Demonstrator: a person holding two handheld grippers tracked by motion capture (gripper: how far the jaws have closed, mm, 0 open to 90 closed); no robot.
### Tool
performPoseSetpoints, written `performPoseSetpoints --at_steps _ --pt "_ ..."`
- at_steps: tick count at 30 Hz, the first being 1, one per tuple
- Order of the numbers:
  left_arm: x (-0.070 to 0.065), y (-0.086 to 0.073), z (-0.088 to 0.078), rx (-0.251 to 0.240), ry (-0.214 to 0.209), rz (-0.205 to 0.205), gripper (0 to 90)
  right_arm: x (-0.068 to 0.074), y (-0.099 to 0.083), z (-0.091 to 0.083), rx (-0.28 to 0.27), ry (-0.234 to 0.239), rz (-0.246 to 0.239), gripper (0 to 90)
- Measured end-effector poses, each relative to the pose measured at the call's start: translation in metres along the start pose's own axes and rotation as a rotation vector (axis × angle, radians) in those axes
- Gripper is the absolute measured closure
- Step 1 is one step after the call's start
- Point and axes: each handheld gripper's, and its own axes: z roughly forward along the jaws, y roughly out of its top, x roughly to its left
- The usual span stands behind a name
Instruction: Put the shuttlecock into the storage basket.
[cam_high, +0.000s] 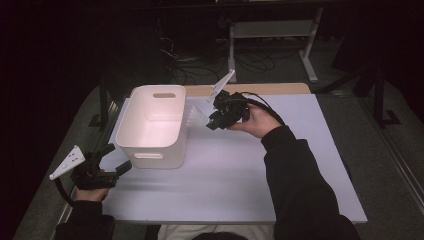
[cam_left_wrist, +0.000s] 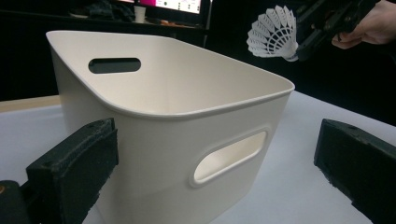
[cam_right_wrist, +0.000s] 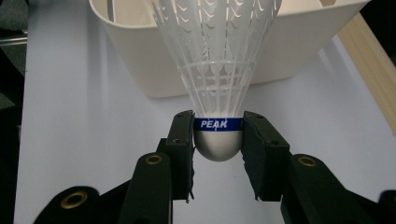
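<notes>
A white plastic shuttlecock (cam_right_wrist: 218, 70) with a blue band and a rounded white cork sits between the pads of my right gripper (cam_right_wrist: 218, 135), which is shut on its cork. In the high view the right gripper (cam_high: 212, 120) holds the shuttlecock (cam_high: 196, 117) in the air just right of the white bin (cam_high: 152, 150), skirt pointing toward the bin. From the left gripper view the shuttlecock (cam_left_wrist: 274, 32) hangs above the bin's far rim (cam_left_wrist: 224, 105). My left gripper (cam_high: 114, 159) stands open at the bin's near left corner, jaws wide and empty.
The bin stands on a white table top (cam_high: 235, 170) whose wooden strip (cam_high: 260, 89) runs along the far edge. Beyond the table are a white frame (cam_high: 310, 50) and cables on the dark floor.
</notes>
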Motion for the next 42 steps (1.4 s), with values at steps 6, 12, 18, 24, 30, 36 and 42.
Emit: performPoseSetpoints --at_steps 6,12,18,24,30,36,42 --pt "0.0 0.0 0.0 -0.001 0.0 -0.001 0.0 -0.003 0.009 -0.008 -0.018 -0.009 0.001 63.9" --pt "0.0 0.0 0.0 -0.002 0.0 0.0 0.0 -0.004 0.017 -0.011 -0.036 -0.009 -0.004 63.9" --pt "0.0 0.0 0.0 -0.004 0.0 -0.003 0.0 -0.006 0.026 -0.014 -0.055 -0.008 -0.011 64.0" --pt "0.0 0.0 0.0 -0.006 -0.001 -0.002 0.0 -0.009 0.036 -0.013 -0.069 -0.007 -0.011 64.0" --pt "0.001 0.0 0.0 -0.006 -0.004 -0.004 0.0 -0.009 0.045 -0.007 -0.077 0.003 -0.016 63.9" --pt "0.001 0.0 0.0 -0.009 -0.005 -0.007 0.0 -0.008 0.051 0.002 -0.095 0.018 -0.025 63.9" --pt "0.001 0.0 0.0 -0.005 -0.006 -0.005 0.0 -0.007 0.057 0.007 -0.107 0.031 -0.024 63.9"
